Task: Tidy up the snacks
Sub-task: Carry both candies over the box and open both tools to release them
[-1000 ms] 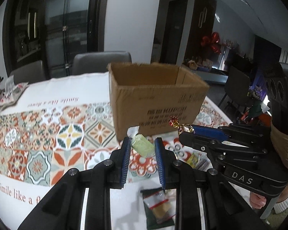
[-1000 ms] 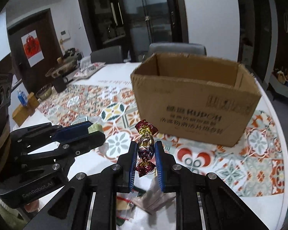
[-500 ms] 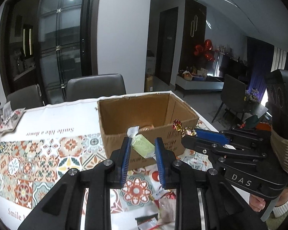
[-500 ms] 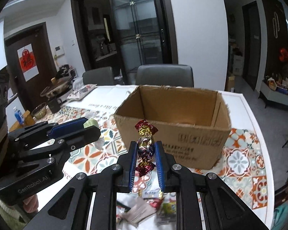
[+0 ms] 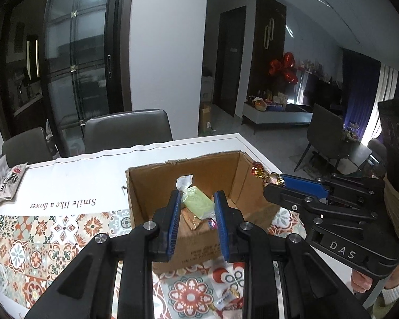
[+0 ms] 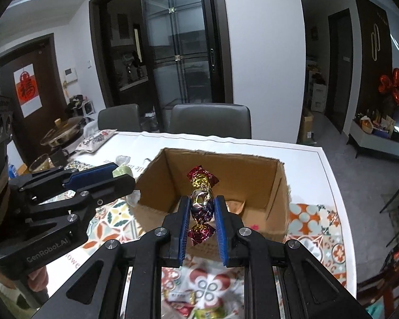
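An open cardboard box [image 5: 157, 186] [image 6: 276, 186] stands on the tiled tablecloth. My left gripper [image 5: 196, 202] is shut on a pale green wrapped candy [image 5: 196, 204] and holds it above the box's near rim. My right gripper [image 6: 201, 206] is shut on a red-gold foil twist candy [image 6: 201, 199], also above the box's near edge. Each gripper shows in the other's view: the right gripper [image 5: 272, 183] over the box's right wall, the left gripper [image 6: 119, 175] at its left side. A few wrapped snacks [image 5: 196, 222] lie in the box.
Loose snack packets [image 6: 196, 300] [image 5: 226, 296] lie on the table below the grippers. Two grey chairs [image 5: 127, 130] stand behind the table. A snack bag [image 5: 8, 183], a pot [image 6: 61, 133] and cups [image 6: 58, 156] sit at the table's far left.
Both grippers have risen and moved forward with their candies, from in front of the box's side to above its open top. The box's inside has come into view.
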Motion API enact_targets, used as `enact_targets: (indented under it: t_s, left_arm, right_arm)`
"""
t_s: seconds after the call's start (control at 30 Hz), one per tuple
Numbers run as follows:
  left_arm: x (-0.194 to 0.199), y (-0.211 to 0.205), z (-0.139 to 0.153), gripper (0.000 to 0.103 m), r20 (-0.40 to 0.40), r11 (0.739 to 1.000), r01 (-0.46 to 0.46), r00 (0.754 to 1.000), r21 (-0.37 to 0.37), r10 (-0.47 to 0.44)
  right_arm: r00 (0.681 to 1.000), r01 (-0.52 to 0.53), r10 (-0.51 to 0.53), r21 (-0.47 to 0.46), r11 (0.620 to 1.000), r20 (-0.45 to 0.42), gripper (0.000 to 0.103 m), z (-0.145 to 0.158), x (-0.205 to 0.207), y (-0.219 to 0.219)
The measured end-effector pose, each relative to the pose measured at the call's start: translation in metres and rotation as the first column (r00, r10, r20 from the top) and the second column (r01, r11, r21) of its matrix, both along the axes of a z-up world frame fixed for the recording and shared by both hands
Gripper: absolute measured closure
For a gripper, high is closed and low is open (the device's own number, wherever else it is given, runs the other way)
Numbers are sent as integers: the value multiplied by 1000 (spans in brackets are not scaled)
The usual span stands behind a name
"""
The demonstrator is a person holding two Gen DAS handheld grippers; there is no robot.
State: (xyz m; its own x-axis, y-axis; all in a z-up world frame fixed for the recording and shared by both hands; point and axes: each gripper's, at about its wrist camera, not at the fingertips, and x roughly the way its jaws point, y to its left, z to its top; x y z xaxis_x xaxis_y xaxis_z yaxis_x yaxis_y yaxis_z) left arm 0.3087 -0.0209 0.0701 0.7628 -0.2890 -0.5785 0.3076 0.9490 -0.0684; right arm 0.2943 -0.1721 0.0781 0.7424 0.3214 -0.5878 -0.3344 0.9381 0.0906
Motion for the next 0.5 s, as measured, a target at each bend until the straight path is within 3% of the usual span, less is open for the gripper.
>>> enact_targets:
  t_s: [0.23,0.27,0.3,0.33,0.4,0.5]
  left_arm:
    - [37,-3,2,75,-47,1000,-31,998,6,31]
    - [40,-4,2,70,-49,998,-52,997,26,53]
    - [42,-4,1,55,-51,996,-74,996,39,76]
    - [42,-1,1,45,-51,995,-95,994,35,97]
    - [36,6,0,45,-51,993,-117,992,26,118]
    - [12,5,-2,45,-14,987,-136,990,81,138]
  right_arm:
    - [999,37,-37,-43,998,-8,83,3,35,-4]
    - [999,44,-44,-46,998,-8,83,4,40,-5]
    - [999,54,-54,-55,997,3,82,5,44,-5]
    - [997,75,-74,-73,995,13,72,6,46,-4]
    - [992,130,-130,-101,986,12,50,5,48,-6]
    - [990,140,-139,-89,986,25,50,3,36,-10]
